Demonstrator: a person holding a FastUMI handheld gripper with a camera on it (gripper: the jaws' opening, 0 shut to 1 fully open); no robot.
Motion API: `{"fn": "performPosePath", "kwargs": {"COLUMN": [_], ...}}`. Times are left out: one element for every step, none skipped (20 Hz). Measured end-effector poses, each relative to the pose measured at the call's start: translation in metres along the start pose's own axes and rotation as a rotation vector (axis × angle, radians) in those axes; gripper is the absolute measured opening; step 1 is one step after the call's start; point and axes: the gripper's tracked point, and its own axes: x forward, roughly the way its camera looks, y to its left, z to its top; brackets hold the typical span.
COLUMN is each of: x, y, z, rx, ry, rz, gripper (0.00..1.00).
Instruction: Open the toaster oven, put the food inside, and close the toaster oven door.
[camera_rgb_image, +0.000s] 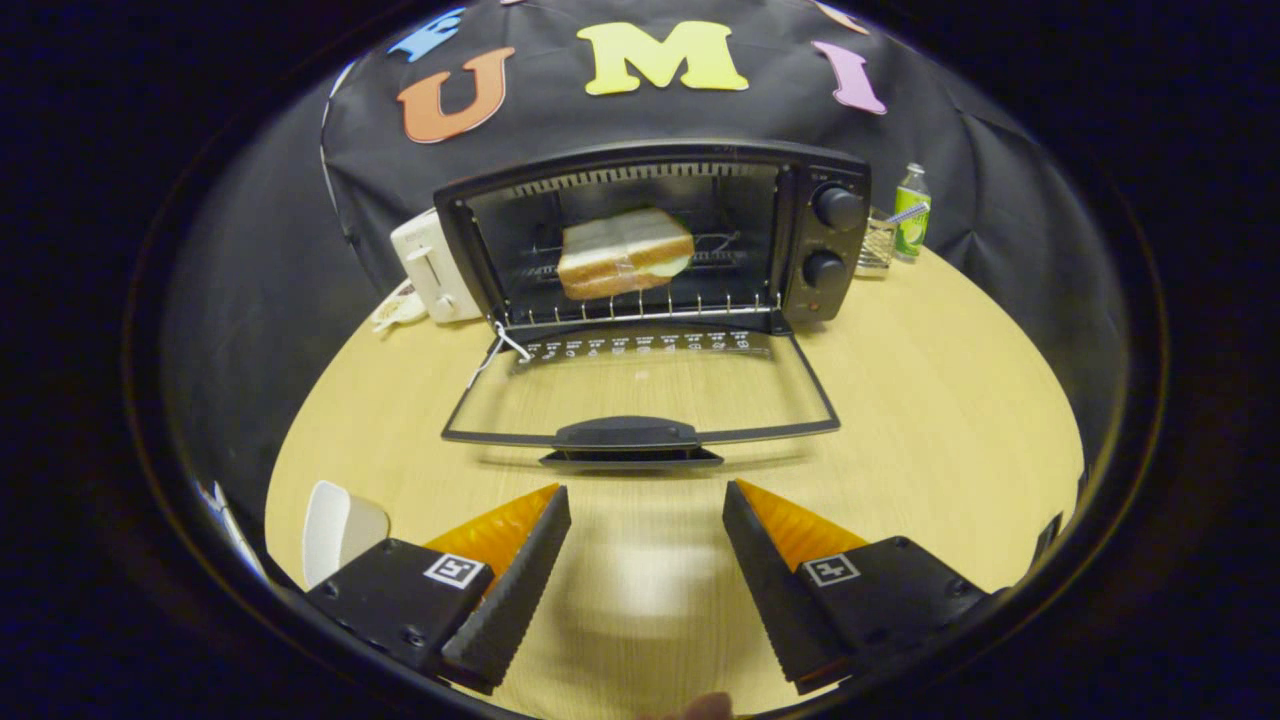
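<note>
Nearest to us, the tool (647, 500) is spread wide, its two fingers (510, 590) well apart with bare table (950, 430) showing between them; they grip nothing. Just beside the left finger, we note a white object (338, 530) lying on the table near its edge; we cannot tell what it is.

Ahead of the fingers, we find the toaster oven door (640, 385) folded fully down, lying nearly flat above the table. Its dark handle (627, 434) sits at the near edge of the door, centred between the two fingers and a little beyond their tips. The glass pane lets the wood surface show through.

Beyond the door stands the toaster oven (655, 235), its cavity open toward us. The food, a sandwich (624, 253) of sliced bread, rests on the wire rack (640, 300) inside the cavity, roughly in the middle. On the oven's right panel we observe two round knobs (838, 208), one above the other.

To the left of the oven, touching or just beside it, stands a white toaster (428, 270). To the right and farther back, we see a clear glass (876, 243) and, beside it, a green bottle (911, 213), both near the table's far edge.
</note>
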Motion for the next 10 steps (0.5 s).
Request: {"fn": "performPosePath", "kwargs": {"x": [0.007,0.013,0.019,0.023,0.027,0.030,0.033,0.037,0.038,0.036], "y": [0.002,0.003,0.004,0.004,0.004,0.002,0.001,-0.001,-0.001,-0.007], "z": [-0.001,-0.003,-0.006,-0.008,-0.010,-0.012,-0.012,-0.008,-0.009,-0.009], "rx": [-0.003,-0.009,-0.013,-0.015,-0.015,-0.012,-0.010,-0.016,-0.024,-0.028], "ry": [0.000,0.004,0.010,0.017,0.023,0.026,0.026,0.016,0.020,0.017], "rz": [-0.004,-0.009,-0.015,-0.022,-0.034,-0.047,-0.061,-0.072,-0.080,-0.090], "gripper": [1.00,1.00,1.00,1.00,1.00,1.00,1.00,1.00,1.00,1.00]}}
